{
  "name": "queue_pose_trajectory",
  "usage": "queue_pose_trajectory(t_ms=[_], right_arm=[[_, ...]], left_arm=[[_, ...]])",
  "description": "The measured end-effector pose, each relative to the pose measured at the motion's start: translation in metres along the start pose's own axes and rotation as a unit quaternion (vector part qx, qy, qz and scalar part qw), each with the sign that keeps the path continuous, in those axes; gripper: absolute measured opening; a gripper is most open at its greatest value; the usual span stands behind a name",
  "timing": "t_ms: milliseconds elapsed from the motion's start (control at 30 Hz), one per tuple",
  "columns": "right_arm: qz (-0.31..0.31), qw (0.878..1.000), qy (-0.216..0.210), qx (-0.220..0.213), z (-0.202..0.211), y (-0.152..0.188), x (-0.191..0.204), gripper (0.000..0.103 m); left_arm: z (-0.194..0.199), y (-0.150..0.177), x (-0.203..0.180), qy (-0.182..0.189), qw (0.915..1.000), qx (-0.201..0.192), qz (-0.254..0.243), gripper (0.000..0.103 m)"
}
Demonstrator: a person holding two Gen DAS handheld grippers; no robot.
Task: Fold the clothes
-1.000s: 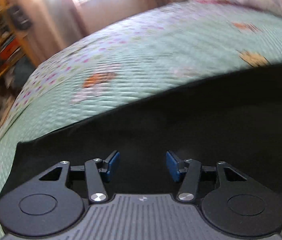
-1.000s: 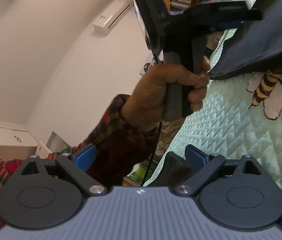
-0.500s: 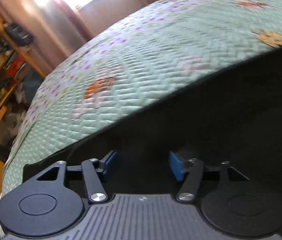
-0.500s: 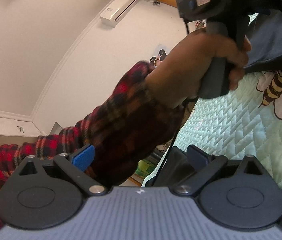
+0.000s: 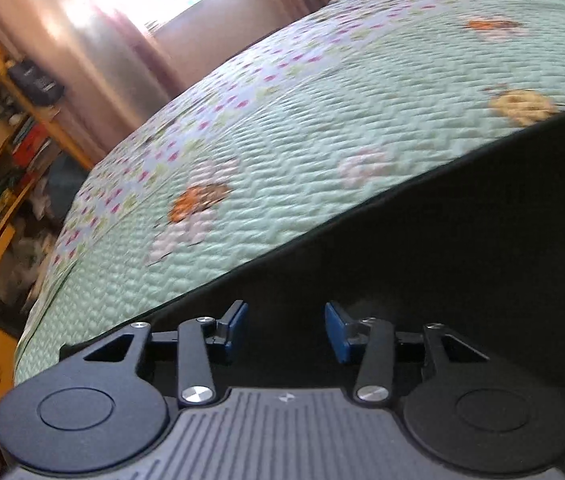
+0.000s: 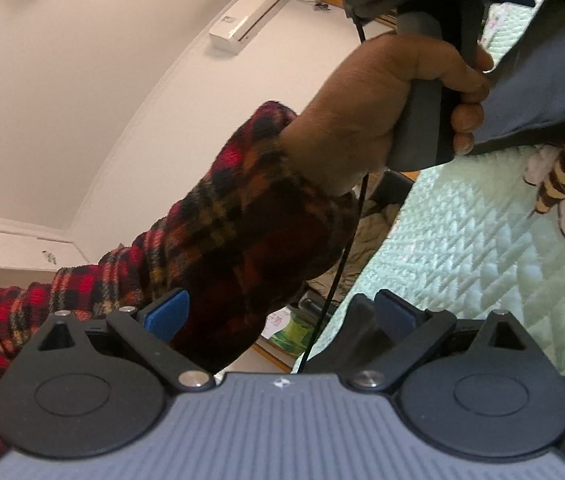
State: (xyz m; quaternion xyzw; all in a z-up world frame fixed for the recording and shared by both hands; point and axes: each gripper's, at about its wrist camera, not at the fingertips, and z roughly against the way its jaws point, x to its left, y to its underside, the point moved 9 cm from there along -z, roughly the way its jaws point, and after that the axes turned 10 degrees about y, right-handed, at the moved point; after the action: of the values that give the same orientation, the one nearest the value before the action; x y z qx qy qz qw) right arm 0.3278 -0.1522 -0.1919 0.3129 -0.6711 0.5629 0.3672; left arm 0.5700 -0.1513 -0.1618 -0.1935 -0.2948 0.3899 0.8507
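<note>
Dark cloth (image 5: 462, 264) fills the lower right of the left wrist view, its hem running diagonally over the green quilt (image 5: 322, 120); over the last second more quilt has come into view beyond that hem, so the garment seems to be carried across for a fold. The left gripper (image 5: 285, 330) has its blue pads spread, cloth beneath and between them, nothing pinched. In the right wrist view, the right gripper (image 6: 280, 316) is splayed wide, a plaid sleeve (image 6: 222, 240) left of centre, the hand (image 6: 386, 108) now higher, cloth at upper right.
</note>
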Motion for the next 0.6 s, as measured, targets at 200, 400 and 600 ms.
queue_pose_trajectory(t_ms=[200, 400, 600], right_arm=[[0.016, 0.998, -0.058, -0.009, 0.009, -0.002, 0.02, 0.099], [0.007, 0.995, -0.091, -0.035, 0.022, -0.012, 0.023, 0.103], [-0.004, 0.994, -0.098, -0.055, 0.03, -0.02, 0.019, 0.103]], left_arm=[[-0.002, 0.003, -0.058, 0.035, 0.9974, 0.021, -0.06, 0.046], [-0.029, -0.012, -0.057, 0.003, 0.9971, 0.022, -0.074, 0.058], [-0.04, -0.028, -0.027, -0.019, 0.9991, 0.014, -0.036, 0.06]])
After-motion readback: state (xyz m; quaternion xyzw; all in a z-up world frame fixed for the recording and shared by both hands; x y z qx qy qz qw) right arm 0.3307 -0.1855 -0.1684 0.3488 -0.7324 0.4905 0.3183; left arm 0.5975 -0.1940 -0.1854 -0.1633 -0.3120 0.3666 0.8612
